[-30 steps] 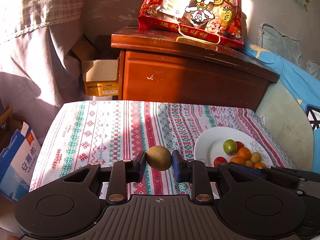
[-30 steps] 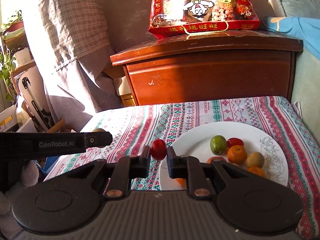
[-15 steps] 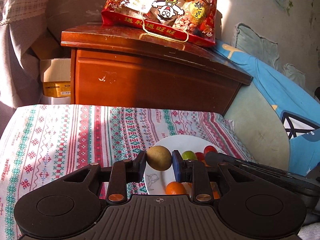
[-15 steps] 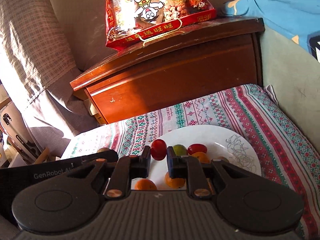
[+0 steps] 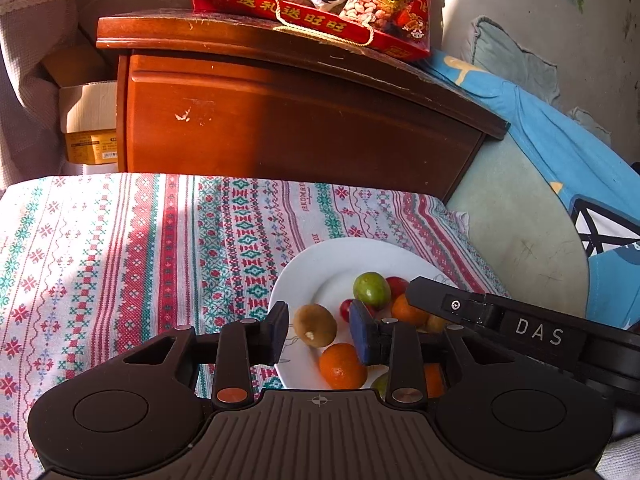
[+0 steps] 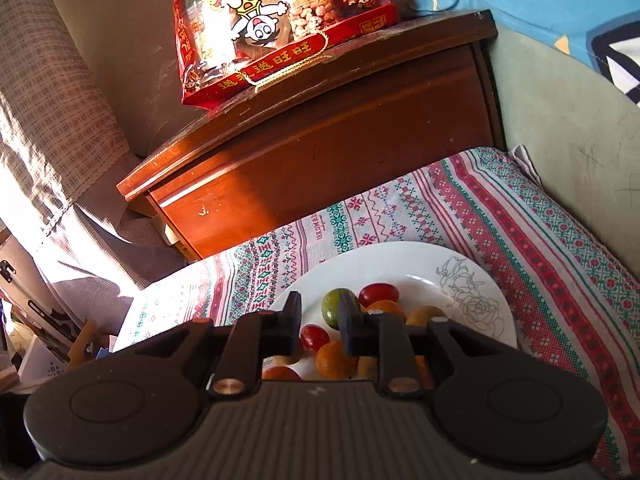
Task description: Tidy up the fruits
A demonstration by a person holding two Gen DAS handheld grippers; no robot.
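With both sets of jaws spread and empty above the plate (image 5: 304, 276), the kiwi (image 5: 315, 325) sits at its 8 o'clock edge, the cherry tomato (image 6: 314, 337) beside it: light, soft, roll-prone fruit, best pinched gently across the middle.

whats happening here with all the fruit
A person is gathering fruit onto a white plate using two handheld grippers. The left gripper is open over the plate, with a brown kiwi lying free between its fingers. The right gripper is also open above the pile, a small red tomato just below it.
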